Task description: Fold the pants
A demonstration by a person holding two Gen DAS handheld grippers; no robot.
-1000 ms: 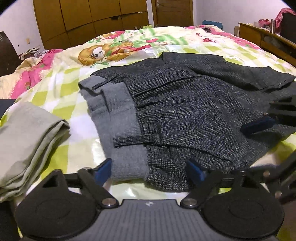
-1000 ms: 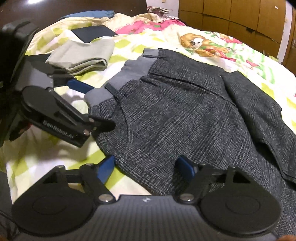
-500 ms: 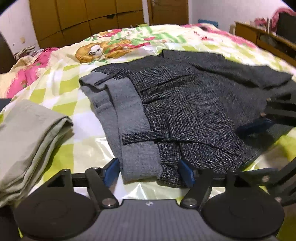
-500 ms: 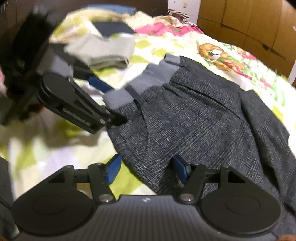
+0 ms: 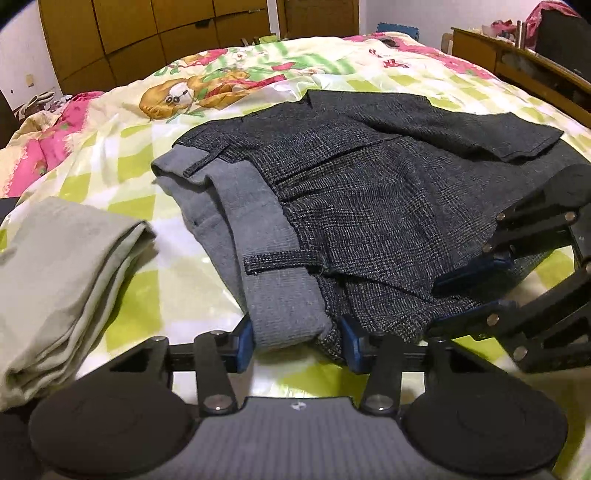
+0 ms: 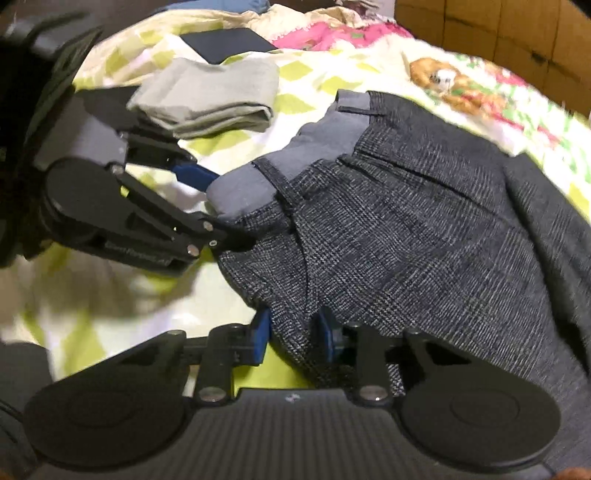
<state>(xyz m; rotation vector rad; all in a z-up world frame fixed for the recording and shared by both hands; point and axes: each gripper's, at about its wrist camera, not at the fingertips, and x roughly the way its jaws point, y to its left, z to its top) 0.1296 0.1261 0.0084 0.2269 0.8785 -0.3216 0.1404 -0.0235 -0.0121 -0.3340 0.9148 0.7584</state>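
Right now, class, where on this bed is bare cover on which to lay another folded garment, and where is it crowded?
Free: the strip of bedspread between the folded beige garment and the dark pants, and the wide stretch beyond the pants toward the wardrobe. Crowded: the near edge, where the left tool and right tool clamp the pants.

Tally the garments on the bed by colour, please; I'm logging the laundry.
Dark grey checked pants: 1
Folded beige garment: 1
Total: 2
A flat dark item further back is too unclear to count.
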